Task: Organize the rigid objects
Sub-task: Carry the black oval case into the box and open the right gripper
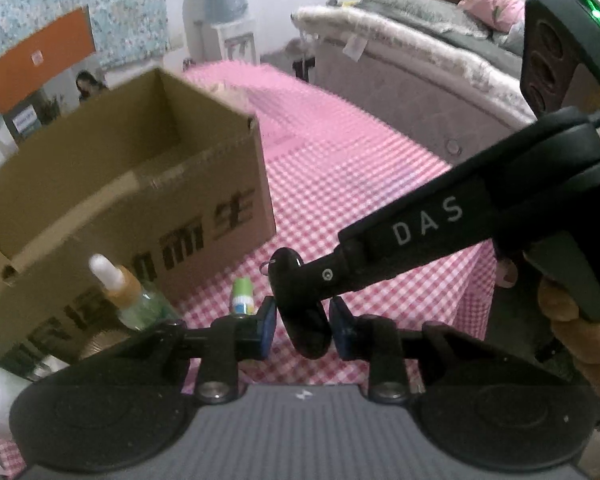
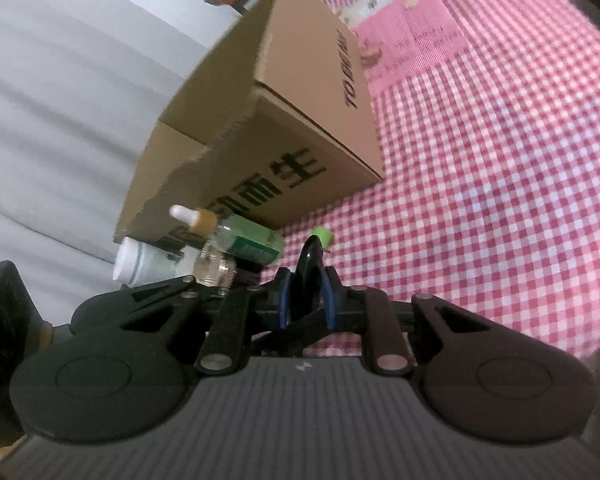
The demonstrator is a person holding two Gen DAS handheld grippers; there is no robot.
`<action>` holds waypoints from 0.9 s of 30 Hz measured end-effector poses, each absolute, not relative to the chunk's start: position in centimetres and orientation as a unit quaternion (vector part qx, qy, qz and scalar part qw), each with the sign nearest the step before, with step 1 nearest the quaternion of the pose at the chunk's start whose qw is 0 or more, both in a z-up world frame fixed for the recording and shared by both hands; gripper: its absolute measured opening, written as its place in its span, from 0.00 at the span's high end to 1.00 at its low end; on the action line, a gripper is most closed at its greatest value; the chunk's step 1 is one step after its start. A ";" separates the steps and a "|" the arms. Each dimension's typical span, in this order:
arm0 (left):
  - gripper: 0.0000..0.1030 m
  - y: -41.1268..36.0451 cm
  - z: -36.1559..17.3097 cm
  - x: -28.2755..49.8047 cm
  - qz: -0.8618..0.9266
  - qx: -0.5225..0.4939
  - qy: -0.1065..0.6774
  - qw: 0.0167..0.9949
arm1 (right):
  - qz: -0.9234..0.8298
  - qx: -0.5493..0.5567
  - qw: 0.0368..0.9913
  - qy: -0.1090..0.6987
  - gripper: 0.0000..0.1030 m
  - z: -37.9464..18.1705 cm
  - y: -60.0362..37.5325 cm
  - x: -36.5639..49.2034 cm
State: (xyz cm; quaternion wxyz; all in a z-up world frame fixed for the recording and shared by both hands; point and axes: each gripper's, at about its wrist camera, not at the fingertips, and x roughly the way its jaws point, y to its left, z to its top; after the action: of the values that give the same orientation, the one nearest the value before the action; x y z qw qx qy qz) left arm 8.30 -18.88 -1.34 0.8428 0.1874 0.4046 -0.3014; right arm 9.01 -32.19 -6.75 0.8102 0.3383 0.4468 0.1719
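A flat black key fob (image 1: pixel 304 320) with a small metal ring hangs above the pink checked tablecloth (image 1: pixel 360 184). My left gripper (image 1: pixel 303 328) has its blue pads against both sides of the fob's lower half. From the right, my right gripper (image 1: pixel 300 280) is clamped on the fob's upper part. In the right wrist view the fob (image 2: pixel 309 268) stands edge-on between the blue pads of the right gripper (image 2: pixel 307 304), which is shut on it. The open cardboard box (image 1: pixel 140 184) (image 2: pixel 300 120) stands just behind and to the left.
A dropper bottle (image 1: pixel 128 296) (image 2: pixel 244 236) with green liquid and a small green-capped tube (image 1: pixel 242 294) (image 2: pixel 322 236) stand by the box front. A white bottle (image 2: pixel 140 264) and a clear glass bottle (image 2: pixel 216 268) lie beside them. A bed (image 1: pixel 420 60) flanks the table's far right.
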 end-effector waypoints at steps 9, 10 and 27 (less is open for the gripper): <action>0.71 -16.1 5.4 6.8 -0.276 0.174 0.318 0.890 | 0.206 0.288 0.860 0.368 0.85 1.4 -30.0 8.0; 0.71 -15.7 6.1 6.9 -0.268 0.173 0.311 0.895 | 0.214 0.281 0.864 0.360 0.85 2.3 -29.5 8.3; 0.71 -5.5 6.9 19.7 -0.148 0.150 0.410 0.887 | 0.332 0.282 0.760 0.483 0.85 2.6 -18.0 28.2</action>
State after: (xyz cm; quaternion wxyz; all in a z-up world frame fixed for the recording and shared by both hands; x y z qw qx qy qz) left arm 19.75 -5.48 6.94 0.8874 0.1501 0.4101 -0.1475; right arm 28.23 -18.02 2.57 0.7596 0.2821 0.4828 0.3323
